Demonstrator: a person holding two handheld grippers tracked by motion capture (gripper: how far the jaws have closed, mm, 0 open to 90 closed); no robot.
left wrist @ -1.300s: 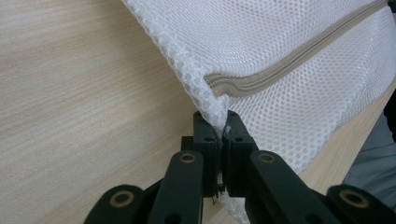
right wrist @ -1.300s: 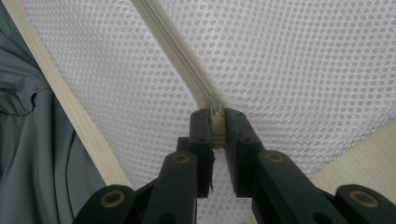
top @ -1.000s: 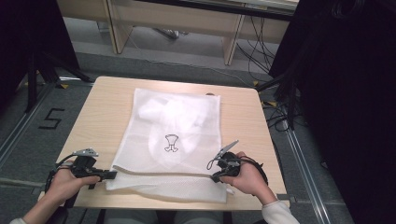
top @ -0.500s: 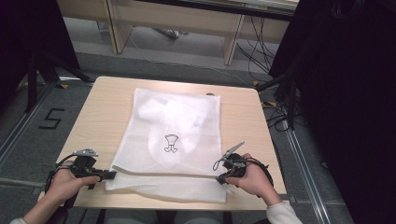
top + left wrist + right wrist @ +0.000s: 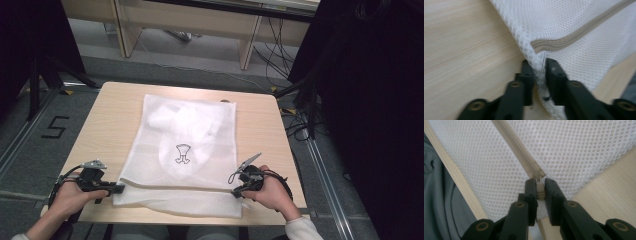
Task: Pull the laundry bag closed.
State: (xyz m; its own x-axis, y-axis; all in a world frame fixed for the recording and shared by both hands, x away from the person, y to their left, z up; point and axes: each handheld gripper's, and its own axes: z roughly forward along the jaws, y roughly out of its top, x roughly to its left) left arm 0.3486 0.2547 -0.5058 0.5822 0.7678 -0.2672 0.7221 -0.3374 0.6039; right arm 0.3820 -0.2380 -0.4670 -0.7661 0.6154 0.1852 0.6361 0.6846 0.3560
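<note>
A white mesh laundry bag (image 5: pixel 185 150) lies flat on the wooden table (image 5: pixel 110 120), with white clothing and a small dark print visible through it. Its beige zipper (image 5: pixel 175 187) runs along the near edge. My left gripper (image 5: pixel 119 188) is shut on the bag's near left corner (image 5: pixel 539 72), the mesh bunched between its jaws. My right gripper (image 5: pixel 236 191) is at the near right corner, shut on the zipper pull (image 5: pixel 539 188) at the end of the zipper track (image 5: pixel 516 150).
The table's near edge (image 5: pixel 456 180) runs just behind the bag. Black stands and cables crowd the floor at right (image 5: pixel 305 115) and left (image 5: pixel 40 75). A pale bench (image 5: pixel 190 20) stands beyond the table.
My right gripper has moved right along the near edge with the zipper pull, reaching the bag's right corner. The left gripper has stayed put on the left corner.
</note>
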